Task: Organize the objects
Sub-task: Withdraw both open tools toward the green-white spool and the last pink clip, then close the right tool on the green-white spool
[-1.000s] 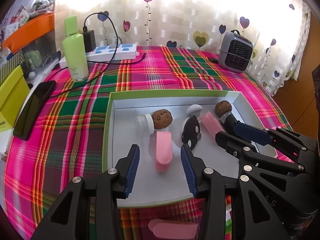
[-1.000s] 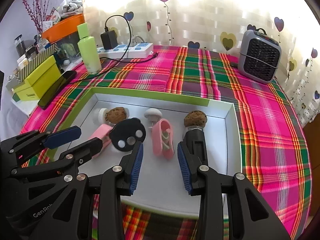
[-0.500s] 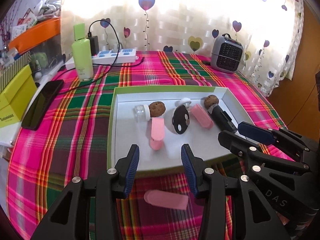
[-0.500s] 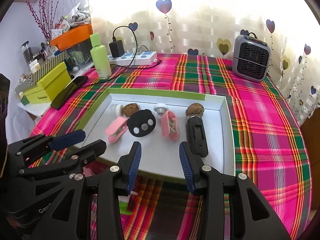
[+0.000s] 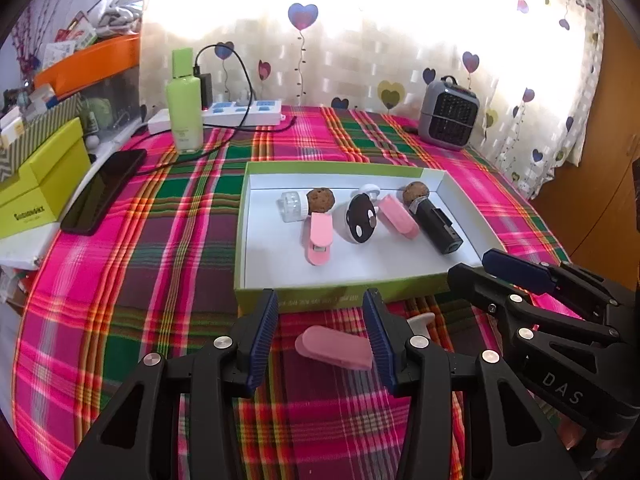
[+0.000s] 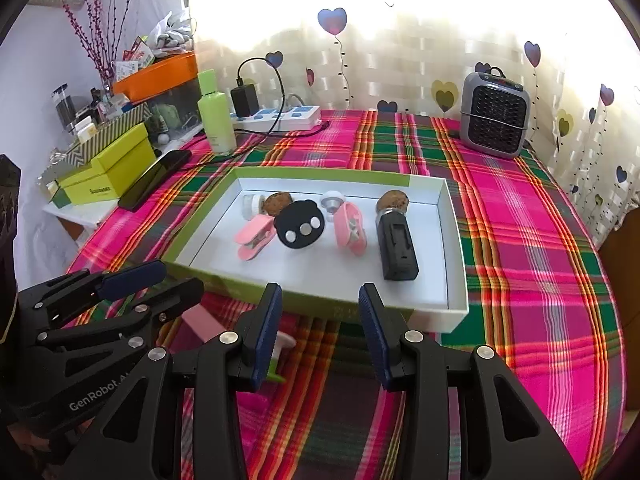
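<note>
Both my claws are hanging over the plaid surface point(image 5: 160, 280) just in front of the tray point(image 5: 344, 298), and both are empty. Left claw point(image 5: 322, 332) is parted with the loose pink clip point(image 5: 334, 349) lying flat on the cloth right between the fingers, not touched yet. Right claw point(image 6: 320, 326) is parted too, nothing in it.

The tray already has two pink clips, a black disc point(image 5: 362, 218), a black bottle point(image 5: 434, 224) and a small clear jar point(image 5: 294, 206) lined up.

So I'd say that clip is next. Tip for myself: drop straight down so the pads straddle its narrow sides, squeeze near the middle so it won't pivot, then lift clear of the tray wall before moving in. There's a small white piece point(image 5: 420, 320) just right of the clip, so don't nudge it.
</note>
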